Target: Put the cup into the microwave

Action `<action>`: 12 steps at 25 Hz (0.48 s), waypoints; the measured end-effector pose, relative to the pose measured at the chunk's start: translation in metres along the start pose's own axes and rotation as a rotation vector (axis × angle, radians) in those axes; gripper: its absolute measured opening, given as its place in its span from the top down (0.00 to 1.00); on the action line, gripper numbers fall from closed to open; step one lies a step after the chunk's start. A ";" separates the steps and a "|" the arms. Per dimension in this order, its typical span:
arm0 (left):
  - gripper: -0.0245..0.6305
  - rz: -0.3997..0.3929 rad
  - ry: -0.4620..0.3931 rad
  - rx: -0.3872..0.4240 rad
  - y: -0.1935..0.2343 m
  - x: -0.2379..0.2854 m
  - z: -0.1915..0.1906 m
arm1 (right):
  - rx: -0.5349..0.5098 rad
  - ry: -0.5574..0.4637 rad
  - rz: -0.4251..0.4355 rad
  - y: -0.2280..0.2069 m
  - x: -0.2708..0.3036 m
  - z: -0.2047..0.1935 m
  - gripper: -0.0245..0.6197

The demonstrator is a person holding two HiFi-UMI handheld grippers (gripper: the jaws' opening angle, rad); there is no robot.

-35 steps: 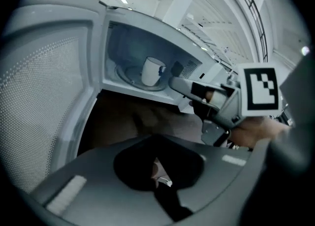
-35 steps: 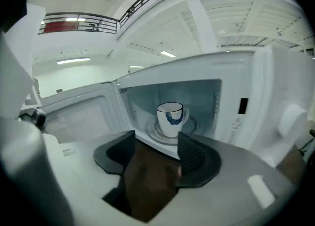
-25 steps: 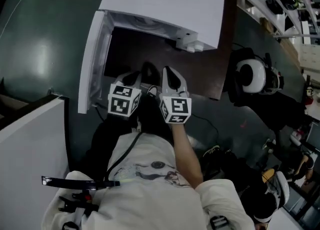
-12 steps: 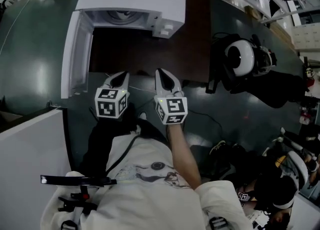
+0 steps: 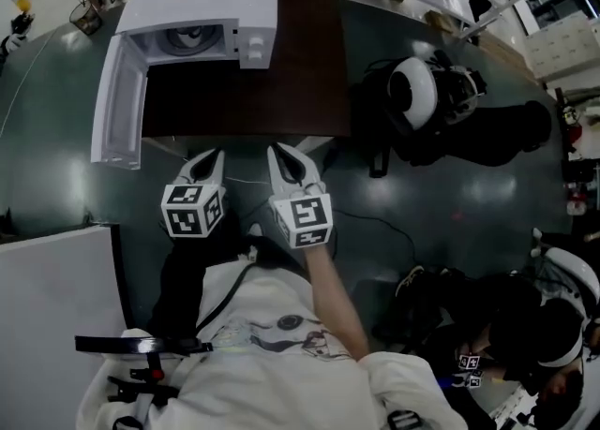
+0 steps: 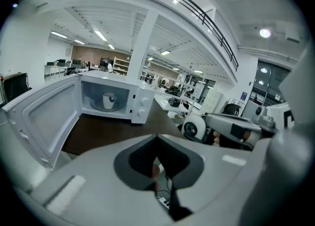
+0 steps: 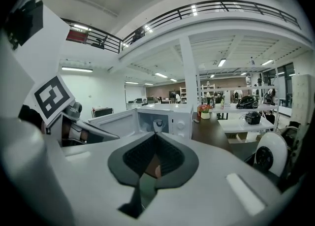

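Note:
A white microwave [image 5: 202, 7] stands on the dark brown table [image 5: 281, 72] with its door [image 5: 117, 105] swung wide open to the left. Inside it a white cup [image 6: 109, 100] sits upright on the turntable; the right gripper view shows the cup [image 7: 157, 124] just over the jaw tips. My left gripper [image 5: 214, 154] and right gripper [image 5: 278, 150] hang side by side off the table's near edge, well short of the microwave. Both are shut with nothing between the jaws, as the left gripper [image 6: 156, 139] and right gripper [image 7: 156, 135] show in their own views.
A white round device [image 5: 412, 91] rests on a dark seat right of the table. A white partition [image 5: 56, 297] stands at the lower left. Cables [image 5: 375, 227] trail on the dark floor. Another person [image 5: 553, 325] is at the lower right.
Both grippers have drawn back from the microwave's open front, past the table's near edge. The microwave now sits farther off in the view, and its inside with the turntable shows.

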State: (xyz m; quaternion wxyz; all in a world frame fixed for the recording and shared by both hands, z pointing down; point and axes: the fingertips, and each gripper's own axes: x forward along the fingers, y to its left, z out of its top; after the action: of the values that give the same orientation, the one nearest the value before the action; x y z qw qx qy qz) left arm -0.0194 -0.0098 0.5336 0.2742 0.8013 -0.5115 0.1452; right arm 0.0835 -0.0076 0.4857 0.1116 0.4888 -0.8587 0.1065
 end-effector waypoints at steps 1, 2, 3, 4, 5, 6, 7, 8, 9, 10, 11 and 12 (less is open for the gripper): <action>0.96 0.003 -0.011 0.007 -0.004 -0.005 0.001 | -0.001 -0.011 0.004 0.001 -0.006 0.002 0.96; 0.96 0.007 -0.022 0.014 -0.008 -0.010 0.003 | -0.002 -0.022 0.008 0.002 -0.011 0.005 0.96; 0.96 0.011 -0.035 0.021 -0.010 -0.014 0.005 | -0.003 -0.033 0.011 0.003 -0.015 0.008 0.96; 0.96 0.013 -0.049 0.027 -0.012 -0.018 0.009 | -0.005 -0.044 0.014 0.004 -0.018 0.012 0.96; 0.96 0.013 -0.064 0.034 -0.014 -0.022 0.014 | -0.006 -0.055 0.014 0.004 -0.021 0.016 0.96; 0.96 0.012 -0.077 0.040 -0.017 -0.027 0.018 | -0.006 -0.063 0.014 0.005 -0.025 0.019 0.96; 0.96 0.010 -0.089 0.045 -0.020 -0.032 0.021 | -0.005 -0.068 0.014 0.006 -0.030 0.021 0.96; 0.96 0.010 -0.098 0.049 -0.023 -0.038 0.024 | -0.003 -0.070 0.014 0.008 -0.035 0.022 0.96; 0.96 0.010 -0.108 0.053 -0.026 -0.043 0.026 | -0.003 -0.072 0.015 0.010 -0.039 0.023 0.96; 0.96 0.011 -0.119 0.058 -0.027 -0.048 0.028 | -0.004 -0.076 0.017 0.011 -0.043 0.024 0.96; 0.96 0.011 -0.132 0.063 -0.028 -0.053 0.032 | -0.005 -0.083 0.018 0.013 -0.044 0.026 0.96; 0.96 0.011 -0.145 0.069 -0.028 -0.057 0.036 | -0.007 -0.093 0.019 0.014 -0.045 0.029 0.96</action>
State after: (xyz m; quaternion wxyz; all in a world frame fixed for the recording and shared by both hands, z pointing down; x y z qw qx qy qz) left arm -0.0206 0.0204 0.4674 0.2078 0.8159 -0.5291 0.1058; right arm 0.0916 0.0279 0.4437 0.0721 0.4847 -0.8679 0.0816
